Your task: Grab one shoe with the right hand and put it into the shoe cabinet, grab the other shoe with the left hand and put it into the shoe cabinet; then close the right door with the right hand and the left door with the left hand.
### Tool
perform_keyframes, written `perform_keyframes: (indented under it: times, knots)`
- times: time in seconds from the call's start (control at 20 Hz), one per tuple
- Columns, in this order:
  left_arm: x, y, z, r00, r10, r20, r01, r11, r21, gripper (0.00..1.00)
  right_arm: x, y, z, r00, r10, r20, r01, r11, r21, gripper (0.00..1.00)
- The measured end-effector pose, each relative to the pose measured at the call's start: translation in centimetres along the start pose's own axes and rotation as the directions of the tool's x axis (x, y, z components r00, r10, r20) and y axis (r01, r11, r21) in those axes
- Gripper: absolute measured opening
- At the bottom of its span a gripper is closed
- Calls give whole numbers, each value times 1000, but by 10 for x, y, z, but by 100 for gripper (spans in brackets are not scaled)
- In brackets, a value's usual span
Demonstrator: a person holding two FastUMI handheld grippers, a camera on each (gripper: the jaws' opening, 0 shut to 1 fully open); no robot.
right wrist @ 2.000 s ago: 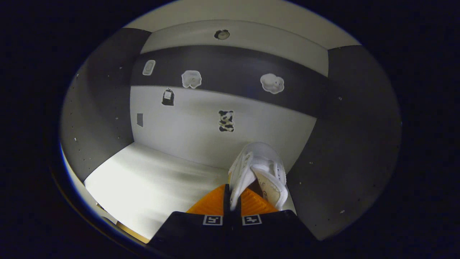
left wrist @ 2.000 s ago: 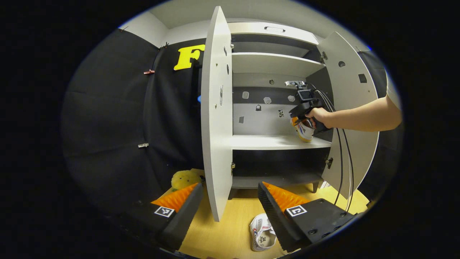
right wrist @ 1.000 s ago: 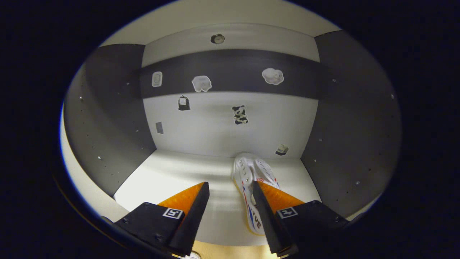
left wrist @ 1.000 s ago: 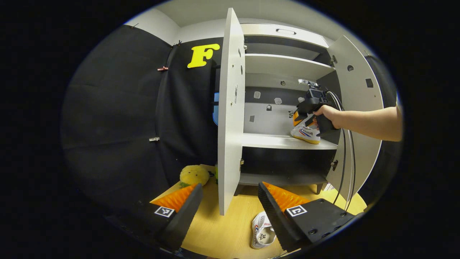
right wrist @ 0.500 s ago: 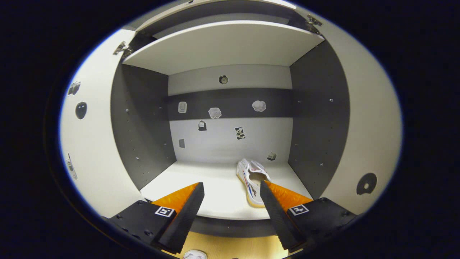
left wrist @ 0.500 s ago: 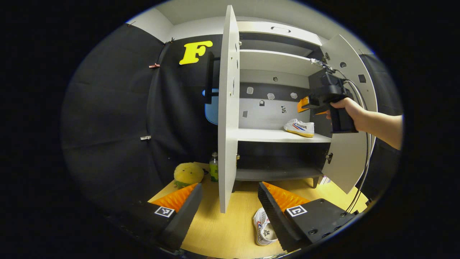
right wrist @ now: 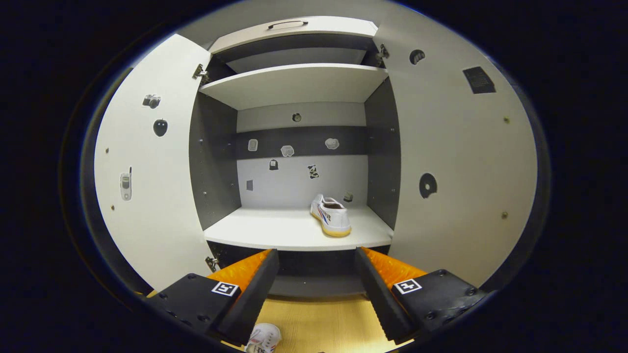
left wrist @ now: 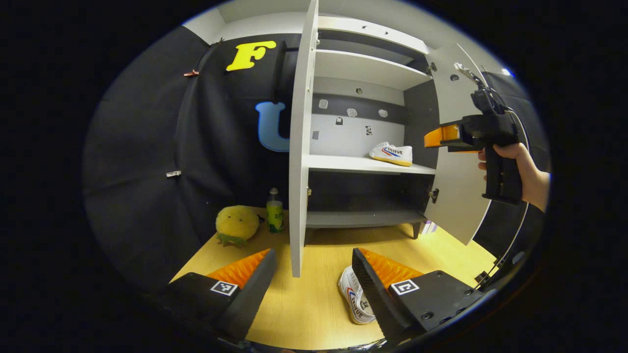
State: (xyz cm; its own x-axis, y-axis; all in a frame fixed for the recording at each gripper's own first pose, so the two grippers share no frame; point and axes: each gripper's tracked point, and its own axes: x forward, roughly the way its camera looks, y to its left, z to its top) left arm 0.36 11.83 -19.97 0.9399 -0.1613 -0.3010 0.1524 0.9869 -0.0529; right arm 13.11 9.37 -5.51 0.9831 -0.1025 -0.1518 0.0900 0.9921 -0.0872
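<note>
Right tool is released and empty, facing the open shoe cabinet, where one white shoe sits on the right part of the middle shelf. Left tool is likewise spread apart, with the other shoe on the wooden floor beside its right finger. Both doors, left door and right door, stand open.

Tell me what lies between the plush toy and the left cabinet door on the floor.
A green bottle stands between the yellow plush toy and the open left door, on the wooden floor, seen in the left gripper view.
</note>
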Motion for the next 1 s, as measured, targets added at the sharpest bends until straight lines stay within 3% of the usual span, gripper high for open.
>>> perform_keyframes:
  times: [0.2,0.45,0.65,1.0]
  knots:
    - [11,-19,-37,990,-107,-91,106,994,-21,97,-42,-12,-36,998,-42,-43,42,999,-4,99]
    - [32,-49,-86,955,-207,-215,212,977,3,98,-69,-34,-62,992,-89,-90,88,996,-14,99]
    - [55,-64,-130,932,-206,-300,233,971,57,97,-74,-41,-70,990,-74,-121,72,997,-25,99]
    - [111,-73,-196,894,-134,-428,213,966,143,98,-87,-55,-87,985,-40,-167,37,999,-21,99]
